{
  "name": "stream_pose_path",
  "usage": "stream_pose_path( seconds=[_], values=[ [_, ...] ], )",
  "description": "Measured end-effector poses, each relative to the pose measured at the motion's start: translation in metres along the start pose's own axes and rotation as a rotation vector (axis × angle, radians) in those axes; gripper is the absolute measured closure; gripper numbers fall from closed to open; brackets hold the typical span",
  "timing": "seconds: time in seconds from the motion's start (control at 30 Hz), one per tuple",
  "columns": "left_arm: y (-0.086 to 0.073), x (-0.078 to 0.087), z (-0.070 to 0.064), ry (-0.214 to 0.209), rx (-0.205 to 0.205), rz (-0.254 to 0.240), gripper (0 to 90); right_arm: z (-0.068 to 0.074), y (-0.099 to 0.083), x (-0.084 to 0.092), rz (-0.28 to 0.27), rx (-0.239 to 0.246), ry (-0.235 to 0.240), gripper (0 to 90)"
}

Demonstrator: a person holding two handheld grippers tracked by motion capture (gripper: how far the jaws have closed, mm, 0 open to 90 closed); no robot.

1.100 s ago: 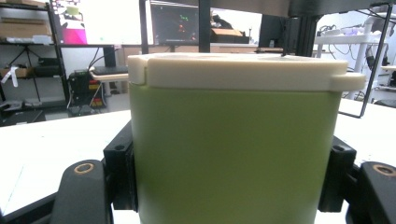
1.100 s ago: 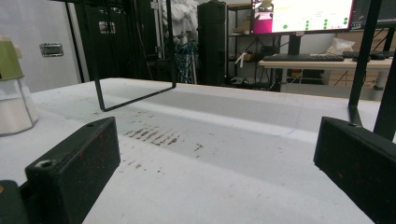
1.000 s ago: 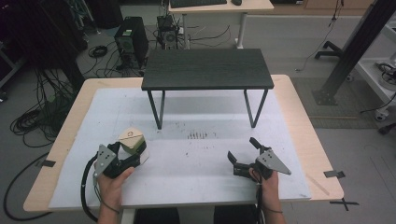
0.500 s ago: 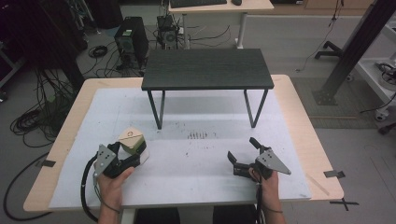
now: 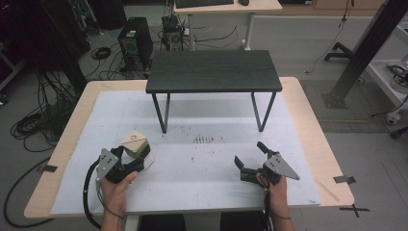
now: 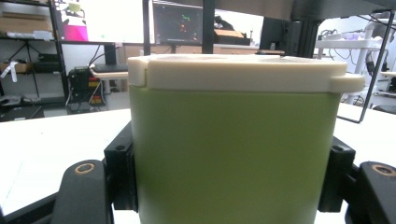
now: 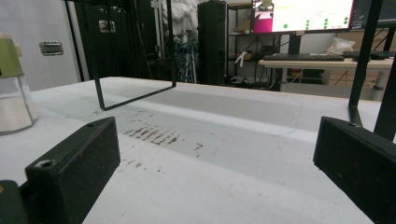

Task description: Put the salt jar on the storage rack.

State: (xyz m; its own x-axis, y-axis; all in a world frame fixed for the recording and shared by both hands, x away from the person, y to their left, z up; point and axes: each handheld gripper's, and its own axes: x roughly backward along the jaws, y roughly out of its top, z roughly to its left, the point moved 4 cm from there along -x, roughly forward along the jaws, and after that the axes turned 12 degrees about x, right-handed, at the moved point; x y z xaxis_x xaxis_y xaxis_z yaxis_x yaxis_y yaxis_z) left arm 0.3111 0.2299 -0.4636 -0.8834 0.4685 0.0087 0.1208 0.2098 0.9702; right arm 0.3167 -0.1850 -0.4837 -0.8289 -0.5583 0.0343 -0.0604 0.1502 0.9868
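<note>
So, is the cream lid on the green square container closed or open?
Closed. In the left gripper view the cream lid sits flat and level along the whole top rim of the green square container, with no gap showing.

Left claw (image 6: 233, 186) clamped on green container (image 6: 233, 158), black jaws pressing both flanks at 9 and 3 o'clock. Cream lid (image 6: 238, 72) seated on top, tab jutting toward 3 o'clock. White worktop (image 6: 51, 140) stretching behind. Monitors (image 6: 180, 21) glowing at 12 o'clock; black metal leg (image 6: 373, 70) at 2 o'clock.
</note>
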Motion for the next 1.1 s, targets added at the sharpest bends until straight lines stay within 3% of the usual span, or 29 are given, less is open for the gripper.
stream_pose_path(
  seconds=[0.47, 0.8, 1.1],
  values=[
    [0.031, -0.009, -0.022, -0.043, 0.001, -0.023, 29.7, 0.0, 0.0, 0.0, -0.002, -0.001, 0.0, 0.2],
    [0.07, -0.02, -0.043, -0.083, -0.009, -0.01, 29.7, -0.001, 0.0, 0.0, -0.006, -0.001, 0.001, 0.1],
    [0.107, -0.031, -0.057, -0.142, 0.012, -0.01, 29.7, -0.001, 0.0, 0.0, -0.007, -0.003, 0.002, 0.1]
  ],
)
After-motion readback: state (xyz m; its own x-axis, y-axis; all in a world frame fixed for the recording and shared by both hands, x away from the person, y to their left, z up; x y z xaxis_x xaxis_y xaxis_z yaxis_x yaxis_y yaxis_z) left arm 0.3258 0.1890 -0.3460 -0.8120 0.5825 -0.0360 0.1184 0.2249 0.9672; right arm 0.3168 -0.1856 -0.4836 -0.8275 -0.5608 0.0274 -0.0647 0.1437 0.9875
